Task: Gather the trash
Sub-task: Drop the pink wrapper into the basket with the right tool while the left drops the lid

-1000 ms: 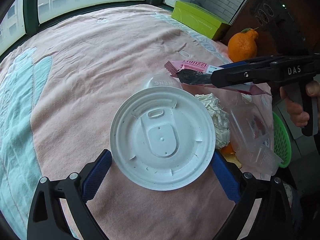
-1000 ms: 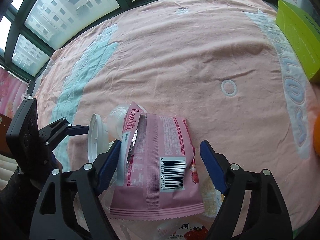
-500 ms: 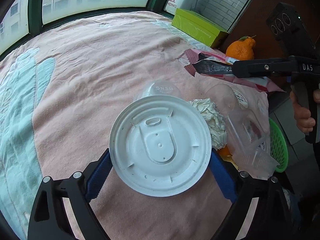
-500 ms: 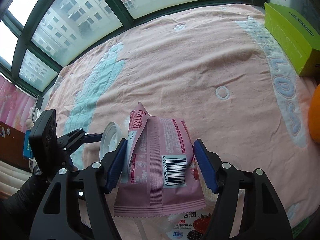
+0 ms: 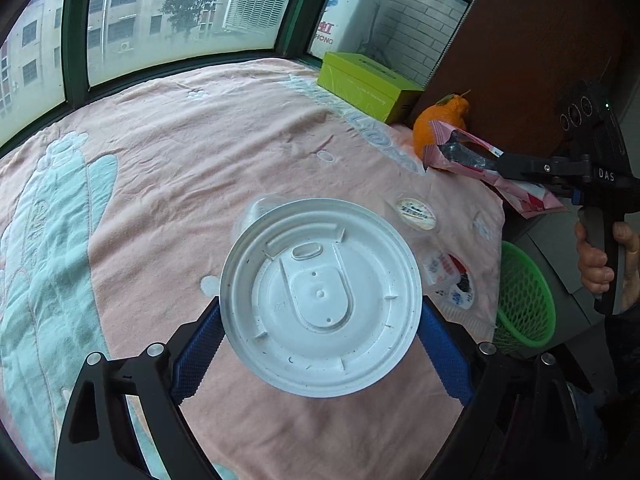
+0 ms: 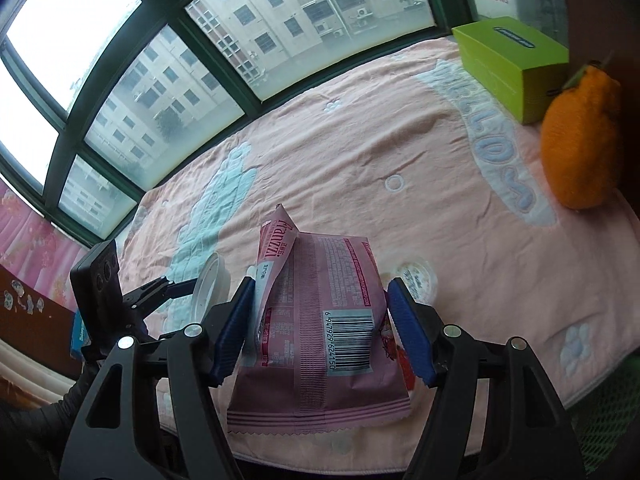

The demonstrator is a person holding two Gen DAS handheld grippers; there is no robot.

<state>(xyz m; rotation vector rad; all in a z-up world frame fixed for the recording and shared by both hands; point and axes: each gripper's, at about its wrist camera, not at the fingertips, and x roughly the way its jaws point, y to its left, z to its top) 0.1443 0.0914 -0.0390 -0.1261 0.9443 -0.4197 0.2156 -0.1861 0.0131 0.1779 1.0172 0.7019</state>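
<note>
My left gripper (image 5: pixel 320 320) is shut on a white plastic cup lid (image 5: pixel 320 296) and holds it above the pink blanket (image 5: pixel 200 152). My right gripper (image 6: pixel 320 312) is shut on a pink snack wrapper (image 6: pixel 320 320) and holds it raised near the blanket's near edge; the wrapper also shows in the left wrist view (image 5: pixel 472 156). A clear plastic cup with a label (image 5: pixel 416 210) and a printed clear wrapper (image 5: pixel 452 280) lie on the blanket. A green mesh basket (image 5: pixel 524 296) stands below the blanket's right edge.
A green box (image 5: pixel 368 84) and an orange fruit (image 5: pixel 440 124) sit at the blanket's far right corner. Windows run along the far side. A brown wall panel (image 5: pixel 540 60) rises on the right.
Both grippers rose and pulled back. The right one carried the wrapper rightward toward the basket side. The crumpled tissue and clear cups under the lid are now mostly out of sight.
</note>
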